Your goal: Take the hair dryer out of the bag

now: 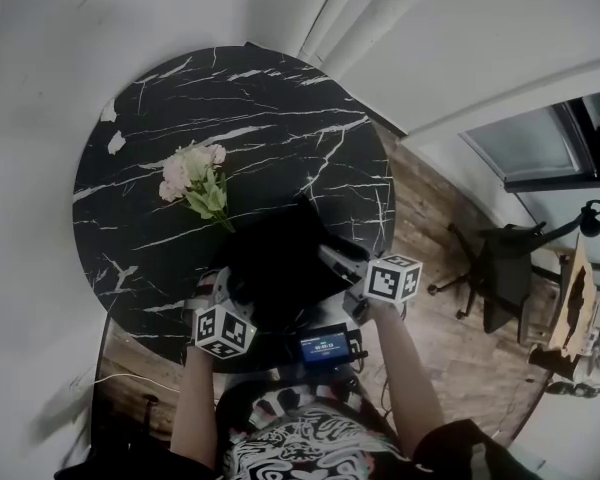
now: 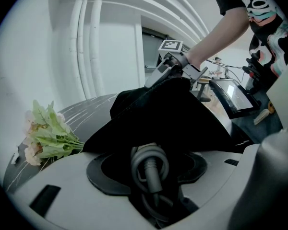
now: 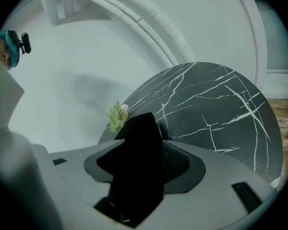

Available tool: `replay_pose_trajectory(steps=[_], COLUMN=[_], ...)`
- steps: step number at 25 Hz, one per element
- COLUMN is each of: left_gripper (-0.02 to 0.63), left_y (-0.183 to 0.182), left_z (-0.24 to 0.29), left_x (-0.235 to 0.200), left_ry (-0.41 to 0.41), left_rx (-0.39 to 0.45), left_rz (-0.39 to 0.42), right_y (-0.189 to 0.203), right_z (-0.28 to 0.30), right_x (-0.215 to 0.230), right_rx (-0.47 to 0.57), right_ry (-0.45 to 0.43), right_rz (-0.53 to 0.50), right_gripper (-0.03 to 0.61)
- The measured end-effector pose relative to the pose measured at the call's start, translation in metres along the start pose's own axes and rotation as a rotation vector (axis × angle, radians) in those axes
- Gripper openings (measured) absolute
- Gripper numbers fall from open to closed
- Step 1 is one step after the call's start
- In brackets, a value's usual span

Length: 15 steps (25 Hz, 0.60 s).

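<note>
A black cloth bag (image 1: 280, 268) lies at the near edge of the round black marble table (image 1: 280, 118). My left gripper (image 1: 225, 293) grips the bag's left end. In the left gripper view its jaws (image 2: 153, 176) close round a grey coiled cord (image 2: 149, 164) of the hair dryer, with bag cloth (image 2: 168, 114) rising behind it. The dryer's body is hidden. My right gripper (image 1: 332, 260) is at the bag's right end, and its tips (image 2: 165, 73) meet the cloth peak. In the right gripper view a fold of bag cloth (image 3: 139, 162) stands between its wide jaws (image 3: 144, 166), clear of the right pad.
A bunch of pink flowers with green leaves (image 1: 195, 180) lies on the table beyond the bag. A small screen device (image 1: 327, 346) hangs at the person's chest. An office chair (image 1: 500, 268) stands on the wooden floor to the right.
</note>
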State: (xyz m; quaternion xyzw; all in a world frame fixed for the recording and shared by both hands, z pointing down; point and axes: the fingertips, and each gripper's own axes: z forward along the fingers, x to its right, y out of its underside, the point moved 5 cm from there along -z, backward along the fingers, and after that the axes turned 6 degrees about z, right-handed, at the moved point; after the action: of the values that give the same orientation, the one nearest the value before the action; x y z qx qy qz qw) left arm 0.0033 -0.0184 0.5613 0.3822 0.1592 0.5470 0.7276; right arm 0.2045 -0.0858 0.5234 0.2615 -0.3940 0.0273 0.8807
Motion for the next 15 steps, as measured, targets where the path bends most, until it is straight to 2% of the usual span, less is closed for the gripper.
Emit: replay_pose_trajectory(steps=[9,15], left_gripper=[0.236,0.229], left_y=[-0.001,-0.002], left_z=[0.0,-0.001], left_x=[0.0,-0.001], left_ry=[-0.007,-0.01], left_rx=[-0.001,0.001], left_rz=[-0.006,-0.024], right_y=[-0.002,-0.001], right_z=[-0.004,-0.011], right_x=[0.002,0.005], right_rx=[0.02,0.044], right_ry=[-0.01,-0.038], right_rz=[0.031,0.061], right_gripper=[0.211,0.175])
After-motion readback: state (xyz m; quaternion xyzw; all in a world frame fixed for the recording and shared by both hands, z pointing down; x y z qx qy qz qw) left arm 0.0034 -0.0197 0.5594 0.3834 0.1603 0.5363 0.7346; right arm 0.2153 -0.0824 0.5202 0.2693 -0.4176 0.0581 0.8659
